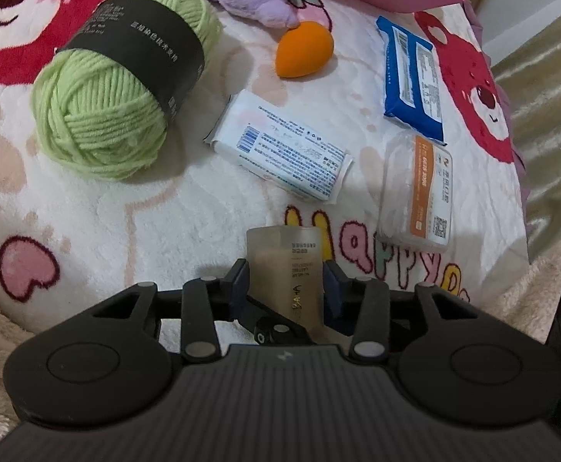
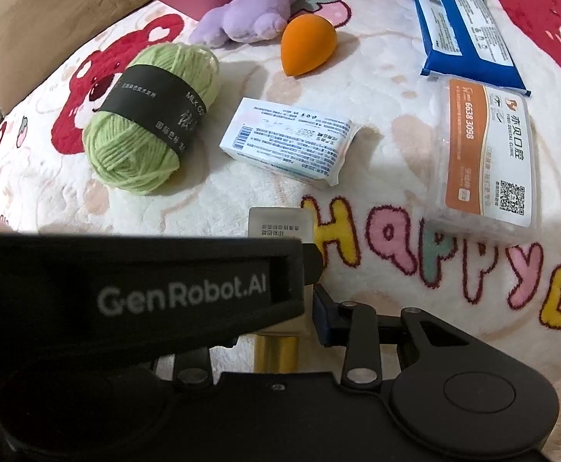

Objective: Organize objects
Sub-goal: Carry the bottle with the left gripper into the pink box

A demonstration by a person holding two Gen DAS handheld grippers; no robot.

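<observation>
Left wrist: left tool (image 1: 286, 288) is clamping the frosted bottle (image 1: 285, 258) w/ both pads on its sides, near the blanket's (image 1: 107, 208) front edge. Rigid, smooth, prob. slippery; mid-body is looking safest.

Right wrist: right tool (image 2: 292, 310) is half-hidden; can't tell its grip on the bottle (image 2: 280, 223).

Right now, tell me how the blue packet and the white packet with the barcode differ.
The blue packet is dark blue with a white label panel; the white packet is pale all over. The blue packet lies flat at the far right, while the white packet, blockier, lies mid-blanket beside the green yarn. Both are soft wrapped packs, untouched.
</observation>
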